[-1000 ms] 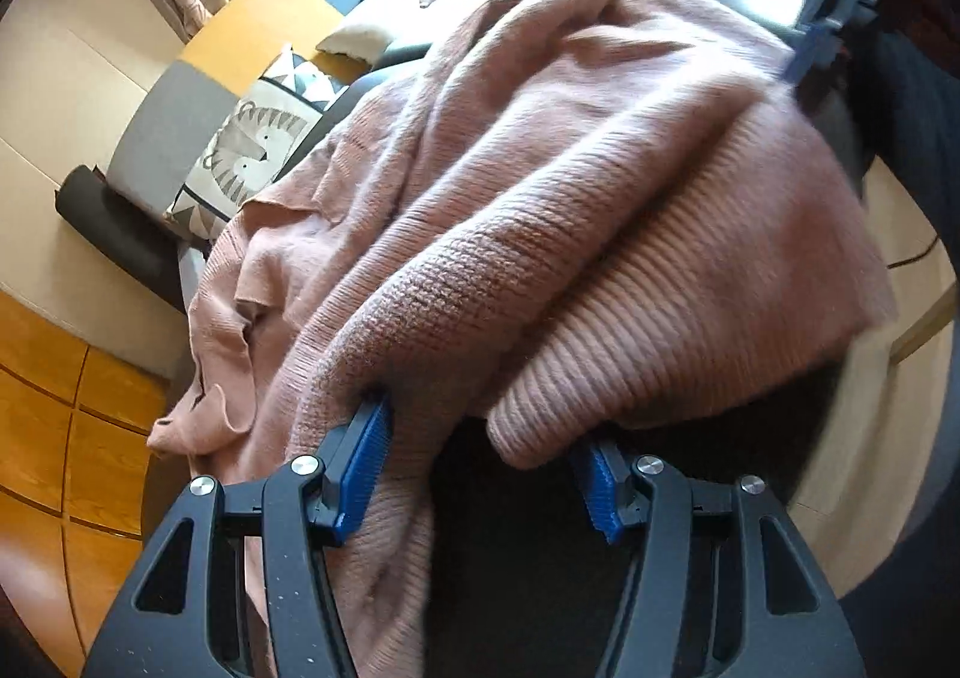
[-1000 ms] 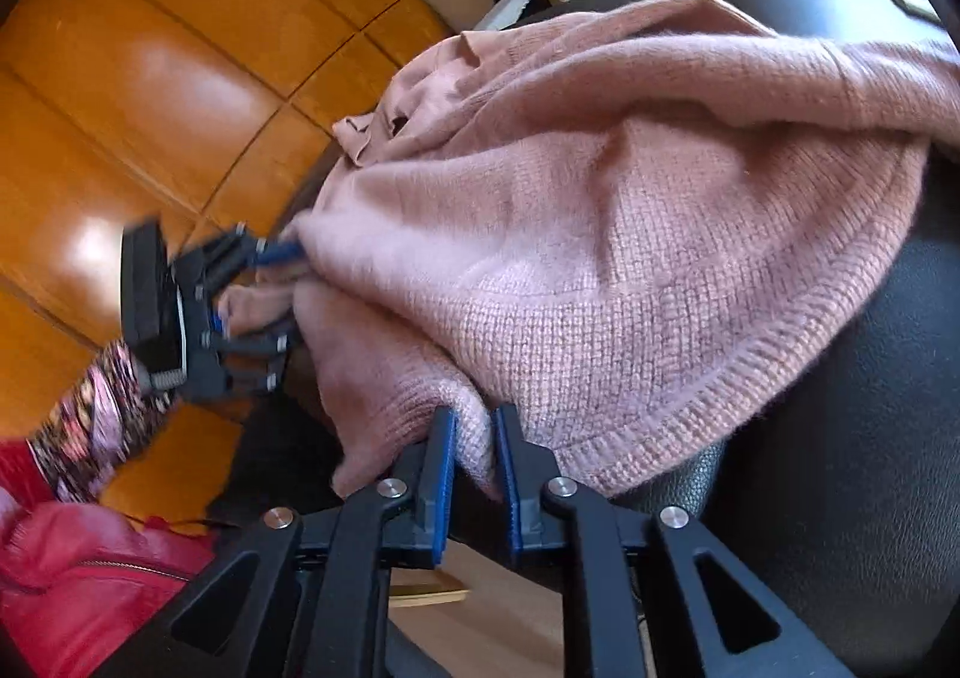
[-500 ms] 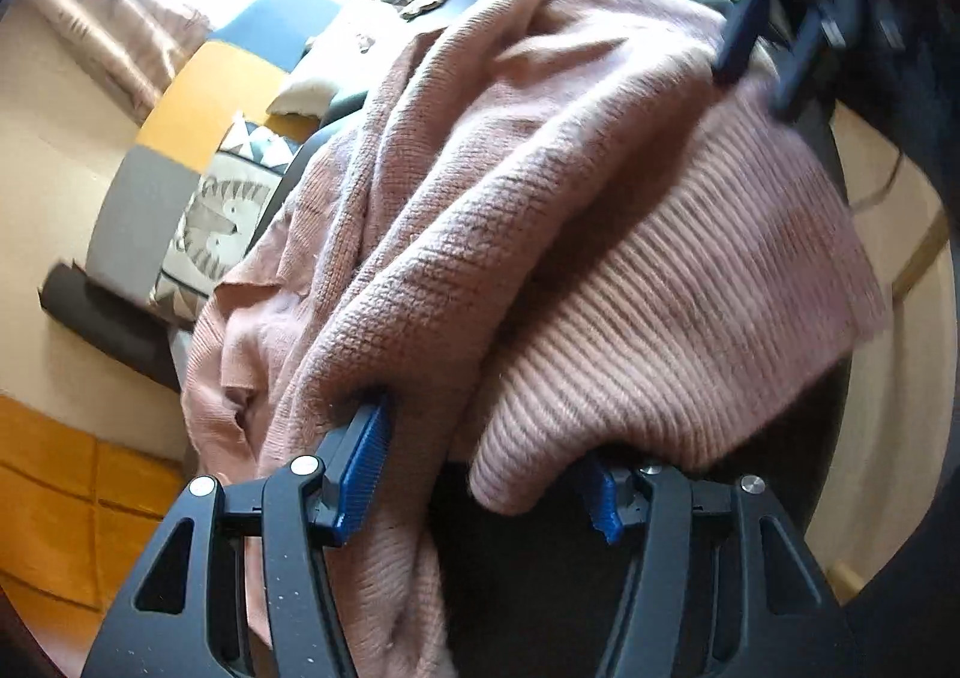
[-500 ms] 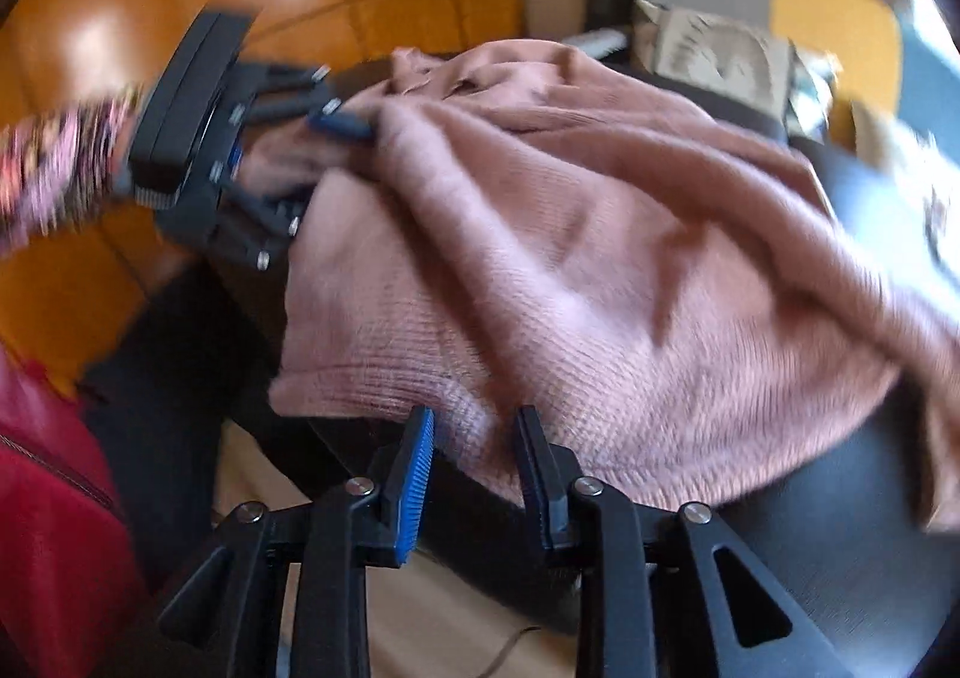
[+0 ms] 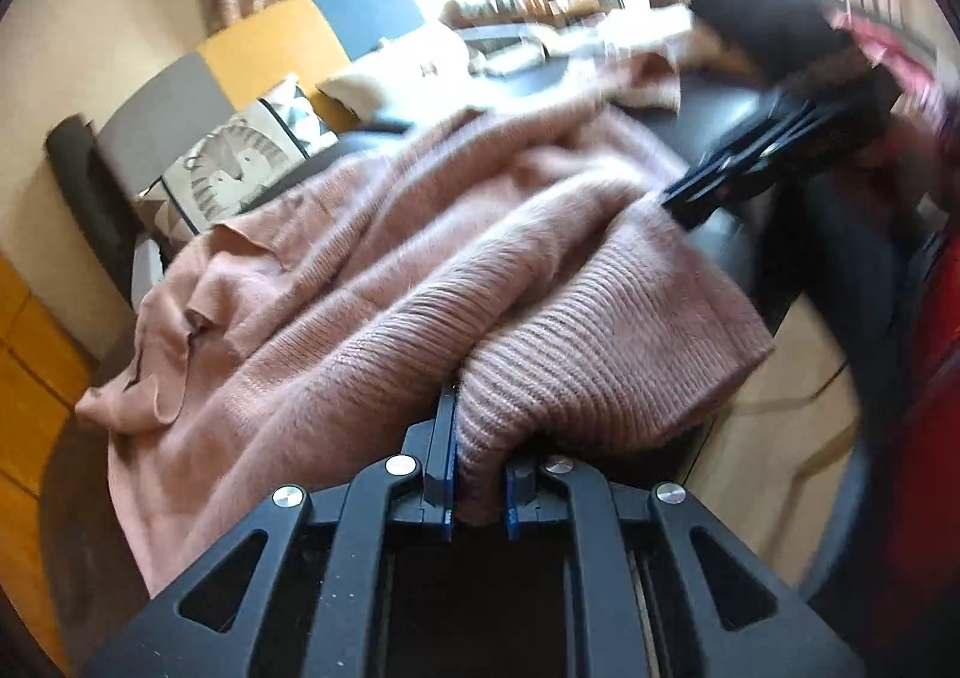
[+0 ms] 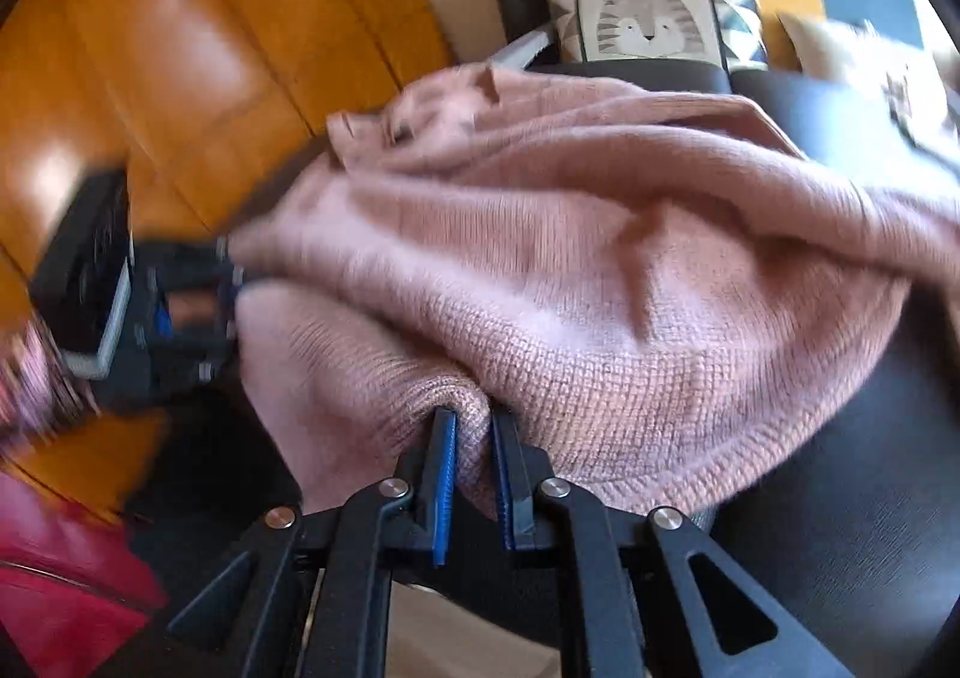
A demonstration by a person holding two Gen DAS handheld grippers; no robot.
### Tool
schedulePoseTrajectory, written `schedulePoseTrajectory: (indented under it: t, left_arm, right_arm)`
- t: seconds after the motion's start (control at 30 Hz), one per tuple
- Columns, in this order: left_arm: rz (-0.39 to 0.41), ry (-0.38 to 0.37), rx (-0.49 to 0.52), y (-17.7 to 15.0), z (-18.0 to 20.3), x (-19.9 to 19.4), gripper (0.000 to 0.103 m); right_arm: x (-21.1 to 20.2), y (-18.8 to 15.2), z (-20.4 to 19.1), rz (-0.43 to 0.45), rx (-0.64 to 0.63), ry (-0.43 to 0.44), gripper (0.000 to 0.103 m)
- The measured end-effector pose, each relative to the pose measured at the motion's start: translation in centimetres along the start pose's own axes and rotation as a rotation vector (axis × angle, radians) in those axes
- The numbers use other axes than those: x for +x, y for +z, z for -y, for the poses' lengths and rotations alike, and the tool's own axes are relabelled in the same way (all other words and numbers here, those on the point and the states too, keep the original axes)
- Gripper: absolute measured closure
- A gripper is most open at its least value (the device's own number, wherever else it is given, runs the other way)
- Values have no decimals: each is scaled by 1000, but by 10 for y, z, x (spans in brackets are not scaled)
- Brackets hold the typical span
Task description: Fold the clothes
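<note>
Left wrist: left hand-held gripper point(image 5: 477, 474) pinching pink sweater point(image 5: 372, 282), right hand-held gripper point(image 6: 474, 489) pinching hem too

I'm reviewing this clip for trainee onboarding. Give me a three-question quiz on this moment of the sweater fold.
1. True or false: the left gripper is open and clear of the pink sweater.
2. What does the right gripper pinch? A) the tiger cushion B) a ribbed edge of the pink sweater C) nothing
3. Fill in: the pink sweater lies on a ____ table.

Key
1. False: its jaws are closed on a ribbed fold of the sweater.
2. B.
3. Black (dark).
</note>
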State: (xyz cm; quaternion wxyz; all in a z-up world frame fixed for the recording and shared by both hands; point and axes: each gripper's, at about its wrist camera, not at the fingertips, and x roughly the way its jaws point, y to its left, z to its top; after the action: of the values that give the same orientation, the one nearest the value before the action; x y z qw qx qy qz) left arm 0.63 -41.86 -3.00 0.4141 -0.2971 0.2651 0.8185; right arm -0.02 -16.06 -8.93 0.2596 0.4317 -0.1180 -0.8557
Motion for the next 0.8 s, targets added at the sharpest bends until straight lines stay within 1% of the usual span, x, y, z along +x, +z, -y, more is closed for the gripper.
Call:
schedulePoseTrajectory:
  t: [0.1, 0.2, 0.3, 0.37, 0.43, 0.47, 0.5, 0.57, 0.6, 0.63, 0.7, 0.73, 0.8]
  left_arm:
    - [74, -34, -102, 4, -7, -28, 92]
    - [115, -32, -181, 11, -16, -39, 92]
    - [118, -18, -263, 18, -36, -31, 92]
    - [85, -9, -343, 22, -52, -14, 91]
    - [33, 7, -434, 25, -71, 9, 91]
    - [-5, 23, -472, 24, -77, 24, 91]
    - [-35, 21, -495, 23, -82, 35, 91]
    - [-96, 17, -543, 21, -90, 57, 91]
    - [-126, 15, -567, 20, -94, 68, 90]
    - [-146, 11, -586, 20, -97, 76, 89]
    - [-143, -11, -605, 18, -99, 79, 89]
    - [-139, -26, -611, 18, -101, 80, 89]
    - [-135, -51, -615, 19, -103, 79, 89]
  right_arm:
    - [-19, 6, 4, 59, 43, 107, 92]
    - [-35, 13, 6, 108, 74, 187, 92]
    - [-36, 26, 8, 129, 105, 218, 92]
    - [-30, 38, 10, 137, 130, 222, 92]
    - [-24, 46, 13, 141, 156, 202, 92]
    - [-20, 50, 14, 139, 148, 175, 92]
    - [-12, 54, 14, 133, 130, 134, 92]
    - [6, 61, 16, 91, 99, 61, 91]
    - [16, 63, 15, 62, 78, 7, 88]
    - [22, 64, 14, 37, 51, -37, 81]
    - [26, 63, 8, 12, -14, -80, 80]
    - [24, 62, 3, 12, -60, -96, 77]
    - [16, 59, -14, 21, -215, -139, 77]
